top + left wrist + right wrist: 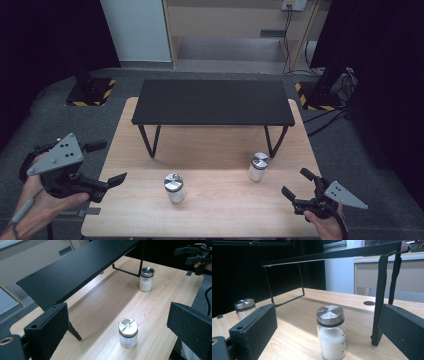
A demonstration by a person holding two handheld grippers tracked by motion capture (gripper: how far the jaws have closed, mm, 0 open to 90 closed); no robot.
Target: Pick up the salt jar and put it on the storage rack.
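Two glass jars of white grains with metal lids stand on the wooden table. The left jar stands near the front middle, and the right jar stands near the shelf's right leg. My left gripper hovers open at the table's left edge, pointing at the left jar from a distance. At the front right corner, my right gripper stands open, facing the right jar without touching it. The left jar also shows far off in the right gripper view.
A low black shelf on thin metal legs spans the back half of the table. Its right leg stands close to the right jar. Grey carpet surrounds the table, with cables on the floor at the back right.
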